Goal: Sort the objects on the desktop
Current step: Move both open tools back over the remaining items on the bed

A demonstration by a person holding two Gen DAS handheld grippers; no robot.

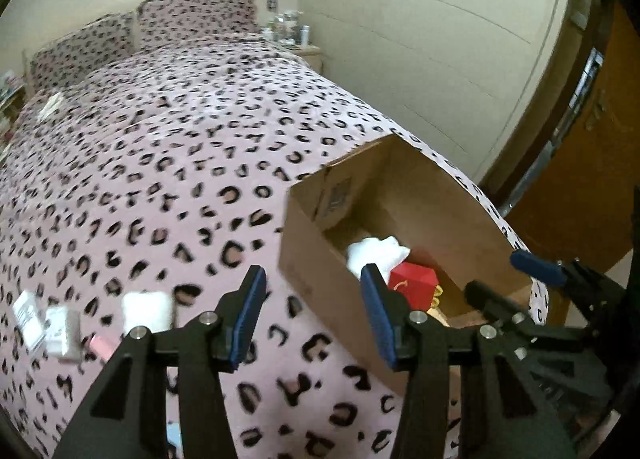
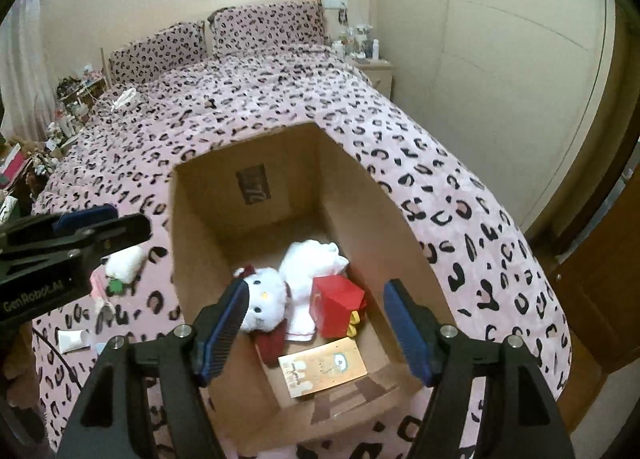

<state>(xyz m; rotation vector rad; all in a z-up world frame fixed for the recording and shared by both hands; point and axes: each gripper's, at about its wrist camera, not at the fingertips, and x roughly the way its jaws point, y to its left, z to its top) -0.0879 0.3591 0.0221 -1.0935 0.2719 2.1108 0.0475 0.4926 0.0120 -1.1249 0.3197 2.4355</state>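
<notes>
Grippers both spread, nothing clamped: right gripper (image 2: pixel 316 323) over cardboard box (image 2: pixel 192 259); left gripper (image 1: pixel 314 317) beside it above bedspread (image 1: pixel 160 179).

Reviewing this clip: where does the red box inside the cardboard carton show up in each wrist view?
Left wrist view: the red box sits lower right of centre, partly hidden behind the right finger of the left tongs.
Right wrist view: it lies just right of centre, beside the white cat plush.
Shared landmark: the cardboard carton on the leopard-print bedspread.
</notes>
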